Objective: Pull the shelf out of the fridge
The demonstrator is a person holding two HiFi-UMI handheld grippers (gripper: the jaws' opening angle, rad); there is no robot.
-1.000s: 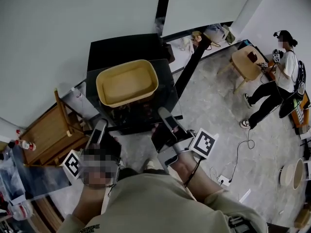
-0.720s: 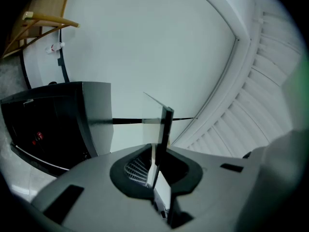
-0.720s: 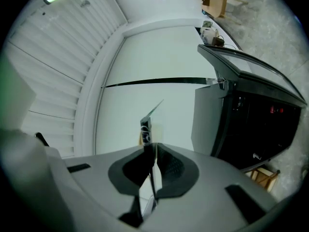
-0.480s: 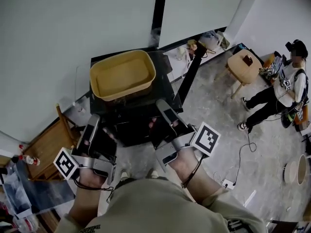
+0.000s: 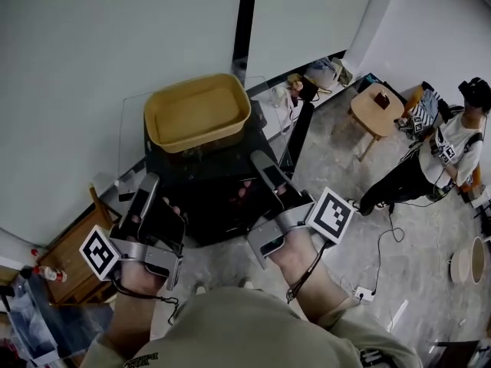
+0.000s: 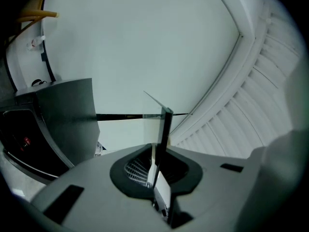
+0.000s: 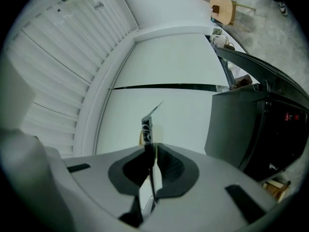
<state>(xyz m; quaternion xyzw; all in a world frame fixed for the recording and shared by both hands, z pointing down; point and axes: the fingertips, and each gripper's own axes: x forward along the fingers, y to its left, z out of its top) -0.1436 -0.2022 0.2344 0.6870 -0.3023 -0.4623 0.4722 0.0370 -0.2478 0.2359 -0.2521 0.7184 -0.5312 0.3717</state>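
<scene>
A clear glass shelf (image 5: 132, 140) is held up in front of the black mini fridge (image 5: 215, 202); only its thin edges and faint glare show in the head view. My left gripper (image 5: 146, 188) is shut on the shelf's near edge at the left. My right gripper (image 5: 261, 165) is shut on the same edge at the right. In the left gripper view the glass shelf (image 6: 166, 122) stands edge-on, clamped in the left gripper (image 6: 157, 158). The right gripper view shows the same: the glass shelf (image 7: 147, 124) rises edge-on out of the right gripper (image 7: 149, 161).
A yellow basin (image 5: 196, 113) sits on top of the fridge. The fridge's dark door (image 5: 298, 133) stands open to the right. A wooden chair (image 5: 65, 244) is at the left; a small wooden table (image 5: 376, 102) and a person (image 5: 449, 148) are at the far right. A power strip (image 5: 364, 294) lies on the floor.
Both grippers stay shut on the shelf. The shelf's far edge now reaches higher, over the basin and against the wall. The person at the right has shifted.
</scene>
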